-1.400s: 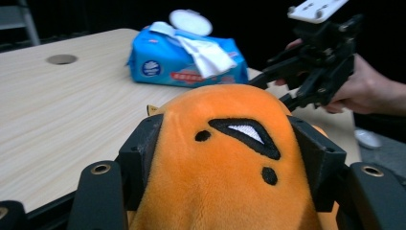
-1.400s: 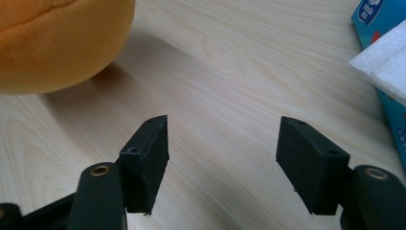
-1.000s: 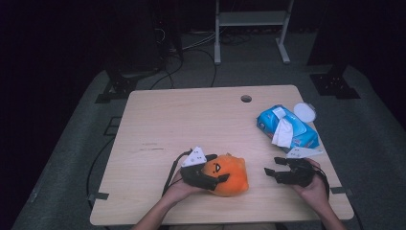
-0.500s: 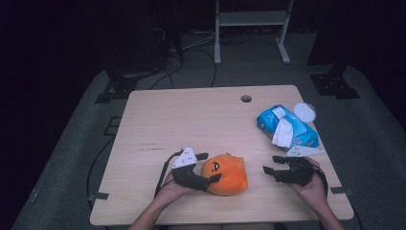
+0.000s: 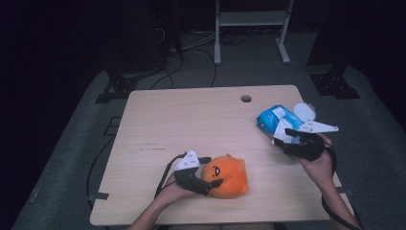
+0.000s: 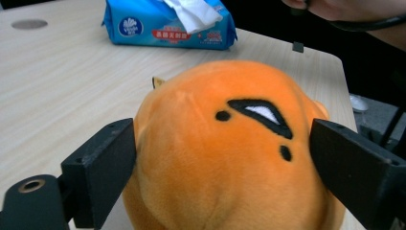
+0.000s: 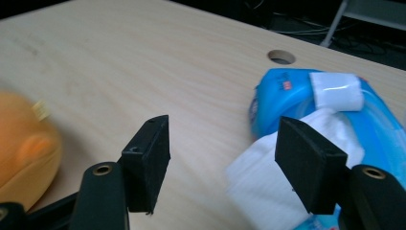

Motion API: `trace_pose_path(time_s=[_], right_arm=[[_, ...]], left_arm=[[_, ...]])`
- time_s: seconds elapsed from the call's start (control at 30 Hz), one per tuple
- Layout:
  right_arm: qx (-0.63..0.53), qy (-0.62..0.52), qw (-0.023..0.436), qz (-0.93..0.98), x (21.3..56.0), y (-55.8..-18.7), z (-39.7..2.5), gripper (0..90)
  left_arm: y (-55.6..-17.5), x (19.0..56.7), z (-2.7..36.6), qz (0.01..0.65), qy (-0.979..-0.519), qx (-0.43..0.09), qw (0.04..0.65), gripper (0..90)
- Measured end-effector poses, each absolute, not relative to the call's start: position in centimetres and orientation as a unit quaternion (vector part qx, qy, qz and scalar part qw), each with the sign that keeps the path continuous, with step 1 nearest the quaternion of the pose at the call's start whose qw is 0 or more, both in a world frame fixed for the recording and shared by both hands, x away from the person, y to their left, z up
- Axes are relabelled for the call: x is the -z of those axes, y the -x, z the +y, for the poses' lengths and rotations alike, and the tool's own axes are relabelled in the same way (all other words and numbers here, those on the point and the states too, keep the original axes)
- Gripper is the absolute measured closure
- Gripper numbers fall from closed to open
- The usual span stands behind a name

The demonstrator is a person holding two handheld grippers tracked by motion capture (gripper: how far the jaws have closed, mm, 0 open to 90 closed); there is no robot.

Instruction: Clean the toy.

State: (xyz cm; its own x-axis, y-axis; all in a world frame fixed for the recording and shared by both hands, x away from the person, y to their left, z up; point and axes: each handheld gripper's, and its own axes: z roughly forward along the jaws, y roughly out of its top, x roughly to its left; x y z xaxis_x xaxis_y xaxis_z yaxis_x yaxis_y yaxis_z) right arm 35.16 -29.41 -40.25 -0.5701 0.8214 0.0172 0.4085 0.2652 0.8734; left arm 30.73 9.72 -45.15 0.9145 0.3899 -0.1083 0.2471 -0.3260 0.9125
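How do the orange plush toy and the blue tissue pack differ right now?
The orange plush toy is rounded and soft; the blue tissue pack is a flatter wrapper with a white tissue sticking out. The left gripper brackets the toy; the open right gripper only reaches toward the pack. Both lie on the table.

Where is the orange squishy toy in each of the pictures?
High view: the orange plush toy sits near the table's front edge, with the left gripper around it.
Left gripper view: the toy is big in the middle, between the two black jaws.
Right gripper view: the toy peeks in at the left edge.
Shared landmark: the blue tissue pack lies farther back on the table.
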Motion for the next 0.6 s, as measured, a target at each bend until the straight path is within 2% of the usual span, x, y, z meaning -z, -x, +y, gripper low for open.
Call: trace_pose_path(time_s=[0.23,0.37,0.47,0.6], right_arm=[[-0.435,-0.446,0.247,0.742,41.7,-38.3,-30.4,37.4],[-0.397,-0.456,0.26,0.753,42.9,-39.5,-30.2,41.7],[-0.384,-0.46,0.263,0.756,43.5,-39.8,-29.9,49.7],[-0.382,-0.477,0.262,0.747,43.4,-39.9,-30.3,66.0]], left_arm=[[-30.6,45.3,9.7,0.199,-0.811,-0.067,0.546,9.7],[-30.5,45.3,9.5,0.203,-0.811,-0.069,0.544,9.5],[-30.4,45.3,9.4,0.205,-0.81,-0.069,0.545,9.4],[-30.5,45.4,9.4,0.205,-0.809,-0.069,0.547,9.2]])
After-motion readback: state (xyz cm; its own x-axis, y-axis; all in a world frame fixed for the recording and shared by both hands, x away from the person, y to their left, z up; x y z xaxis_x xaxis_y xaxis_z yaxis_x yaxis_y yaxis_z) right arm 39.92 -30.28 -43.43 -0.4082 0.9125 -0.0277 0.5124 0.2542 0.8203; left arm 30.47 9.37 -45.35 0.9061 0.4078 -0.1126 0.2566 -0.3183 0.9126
